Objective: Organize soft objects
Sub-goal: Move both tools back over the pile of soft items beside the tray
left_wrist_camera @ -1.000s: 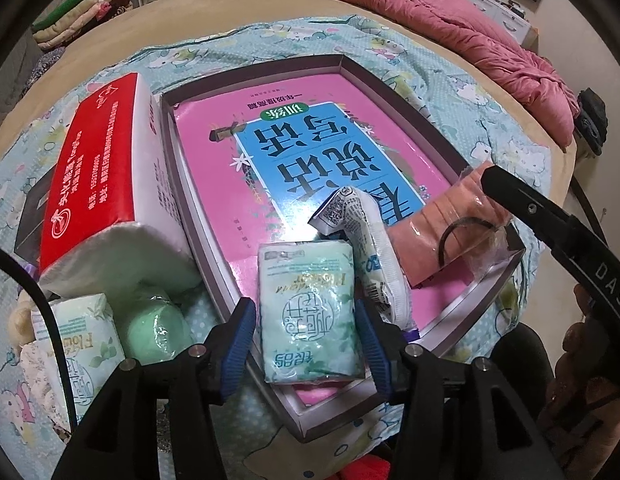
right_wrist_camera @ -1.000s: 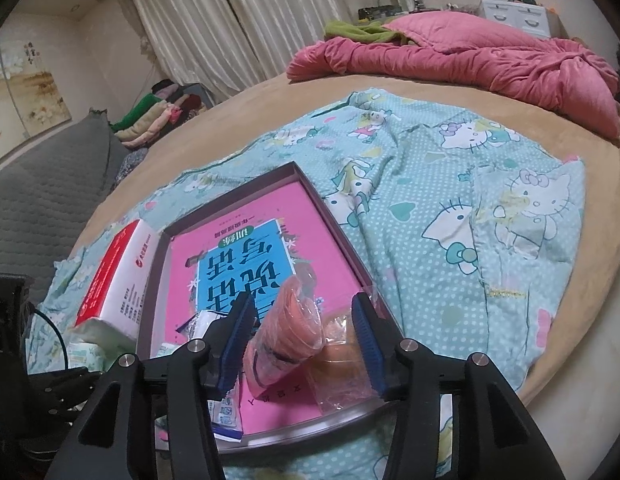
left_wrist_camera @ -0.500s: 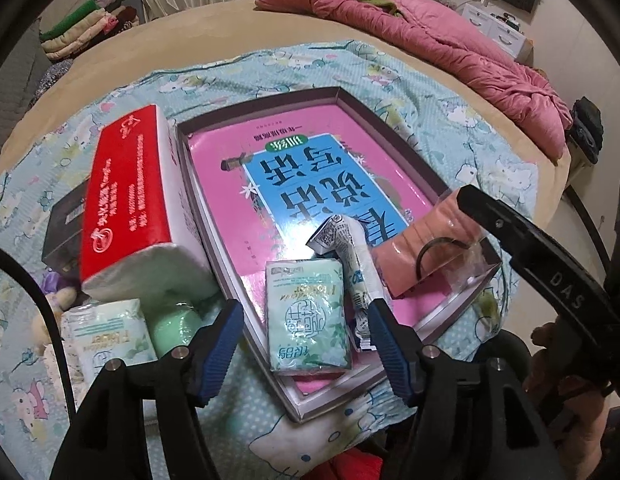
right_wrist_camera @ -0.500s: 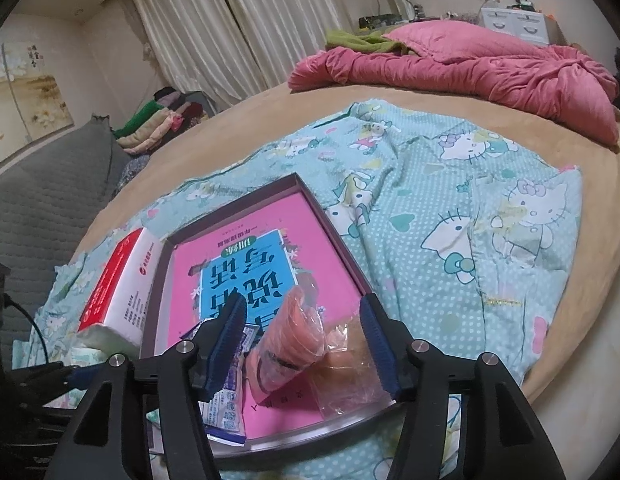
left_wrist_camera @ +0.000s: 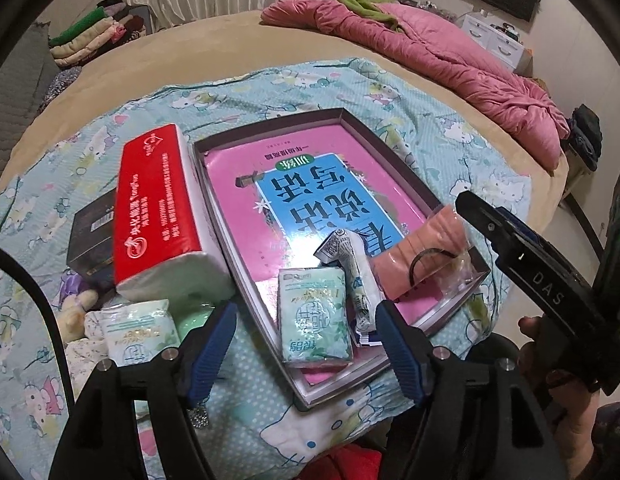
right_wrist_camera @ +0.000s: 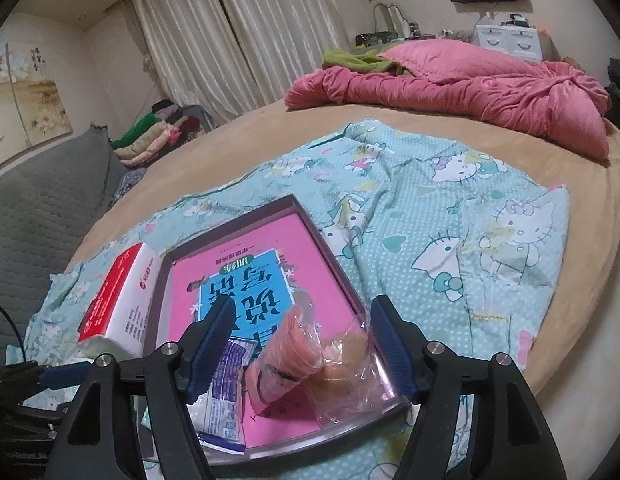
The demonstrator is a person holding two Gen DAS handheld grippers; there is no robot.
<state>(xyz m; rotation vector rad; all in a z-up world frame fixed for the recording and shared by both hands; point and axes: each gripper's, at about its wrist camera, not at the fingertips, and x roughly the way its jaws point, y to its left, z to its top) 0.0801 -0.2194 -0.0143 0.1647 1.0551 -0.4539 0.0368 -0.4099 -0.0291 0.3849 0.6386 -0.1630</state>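
Two hand-held grippers, left (left_wrist_camera: 304, 344) and right (right_wrist_camera: 300, 344), hang wide and empty over the tray (left_wrist_camera: 394, 162), packs grouped at its 6 o'clock end.

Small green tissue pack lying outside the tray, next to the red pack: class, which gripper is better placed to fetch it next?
Probably the left gripper: open and empty, with the small green tissue pack just beyond its left finger. The right gripper sits over the tray.
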